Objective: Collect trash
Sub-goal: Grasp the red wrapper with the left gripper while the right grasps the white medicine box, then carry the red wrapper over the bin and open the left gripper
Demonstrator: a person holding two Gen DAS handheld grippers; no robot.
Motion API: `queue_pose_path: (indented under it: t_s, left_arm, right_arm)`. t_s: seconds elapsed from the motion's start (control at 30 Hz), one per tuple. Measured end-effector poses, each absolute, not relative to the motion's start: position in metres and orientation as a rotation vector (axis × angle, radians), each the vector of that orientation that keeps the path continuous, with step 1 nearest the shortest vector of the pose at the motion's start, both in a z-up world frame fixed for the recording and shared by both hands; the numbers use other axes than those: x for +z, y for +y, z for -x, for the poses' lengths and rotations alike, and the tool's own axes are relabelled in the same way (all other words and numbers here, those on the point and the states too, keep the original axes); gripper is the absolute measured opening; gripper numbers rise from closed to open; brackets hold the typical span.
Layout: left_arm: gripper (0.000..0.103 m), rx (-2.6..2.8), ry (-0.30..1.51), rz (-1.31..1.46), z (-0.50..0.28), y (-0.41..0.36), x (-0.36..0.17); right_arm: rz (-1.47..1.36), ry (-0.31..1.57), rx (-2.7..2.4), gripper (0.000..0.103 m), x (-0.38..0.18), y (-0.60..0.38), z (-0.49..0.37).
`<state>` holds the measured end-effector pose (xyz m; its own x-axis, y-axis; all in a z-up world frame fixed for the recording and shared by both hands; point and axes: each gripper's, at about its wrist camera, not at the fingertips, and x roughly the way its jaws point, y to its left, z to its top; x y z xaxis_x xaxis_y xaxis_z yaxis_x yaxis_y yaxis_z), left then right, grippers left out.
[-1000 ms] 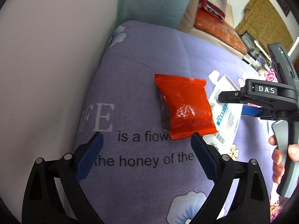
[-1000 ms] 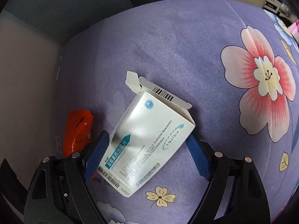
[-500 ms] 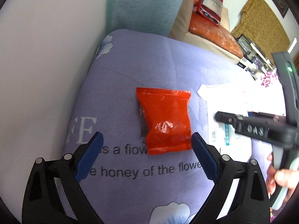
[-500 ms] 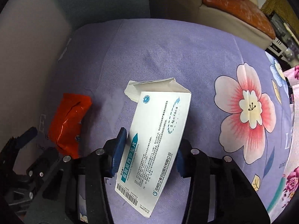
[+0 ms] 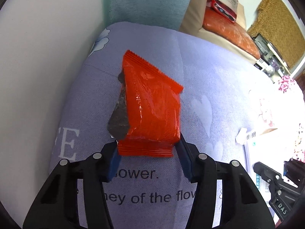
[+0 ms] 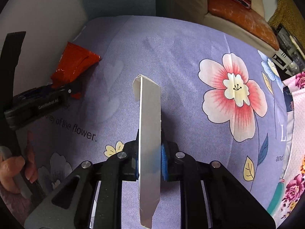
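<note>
An orange snack wrapper [image 5: 152,106] with a grey torn flap is gripped at its near end by my left gripper [image 5: 147,153], lifted above the purple cloth. It also shows in the right wrist view [image 6: 73,66], held by the left gripper [image 6: 63,90]. My right gripper [image 6: 149,162] is shut on a flattened white medicine box [image 6: 149,133], held edge-on above the cloth. The box also shows at the right edge of the left wrist view [image 5: 255,152], with the right gripper [image 5: 276,189] on it.
The purple flowered cloth [image 6: 200,43] with printed text covers the surface. A white wall [image 5: 42,57] stands at the left. A teal cushion [image 5: 148,0], an orange seat [image 5: 228,28] and a red bag [image 5: 226,0] lie behind. Pink floral fabric [image 6: 295,114] lies at the right.
My left gripper closed on the orange wrapper and lifted it. My right gripper, shut on the white box, lifted it and turned it edge-on.
</note>
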<state>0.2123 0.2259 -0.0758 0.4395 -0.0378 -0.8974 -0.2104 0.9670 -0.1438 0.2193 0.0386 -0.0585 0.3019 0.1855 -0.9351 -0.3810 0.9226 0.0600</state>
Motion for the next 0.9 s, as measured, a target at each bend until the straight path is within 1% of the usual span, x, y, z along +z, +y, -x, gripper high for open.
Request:
queue_pose_path:
  t_s: [0.1, 0.47, 0.9]
  left_arm:
    - [0.051, 0.089, 1.107, 0.250, -0.207, 0.224, -0.076]
    - [0.051, -0.080, 1.084, 0.219, -0.167, 0.185, -0.058]
    - [0.051, -0.258, 1.073, 0.095, -0.126, 0.074, -0.033]
  right_arm:
    - [0.162, 1.207, 0.385, 0.016, -0.056, 0.029, -0.214]
    - [0.012, 1.179, 0.363, 0.016, -0.045, -0.029, -0.189]
    - [-0.121, 1.100, 0.255, 0.016, -0.022, -0.128, -0.137]
